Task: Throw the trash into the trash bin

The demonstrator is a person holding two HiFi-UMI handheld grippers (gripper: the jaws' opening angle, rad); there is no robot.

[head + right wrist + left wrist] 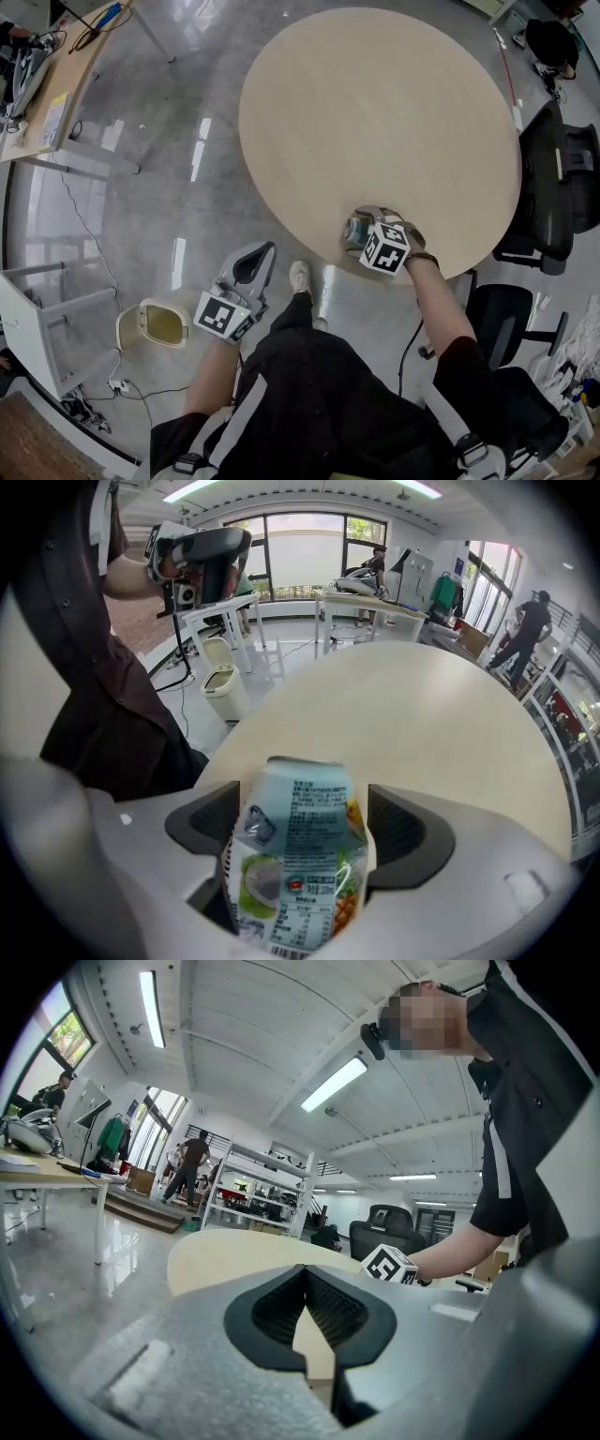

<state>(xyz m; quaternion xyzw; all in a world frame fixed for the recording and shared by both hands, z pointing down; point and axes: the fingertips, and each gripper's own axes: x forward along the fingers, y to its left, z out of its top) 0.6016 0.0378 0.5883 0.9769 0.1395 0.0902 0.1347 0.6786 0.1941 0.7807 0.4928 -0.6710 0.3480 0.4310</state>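
Observation:
A crumpled drink can (354,231) (292,874) with a pale blue fruit label stands at the near edge of the round wooden table (375,112) (422,696). My right gripper (362,229) (300,822) points down over it, jaws wide on either side, pads not pressing it. My left gripper (257,259) (305,1274) hangs over the floor beside the table, shut and empty. The cream trash bin (161,324) (219,681) stands open on the floor to the left of the person.
Black office chairs (553,187) stand right of the table. A desk (56,84) with cables is at the upper left and a white frame (28,319) at the left. The left gripper view shows people (192,1162) and shelving far off.

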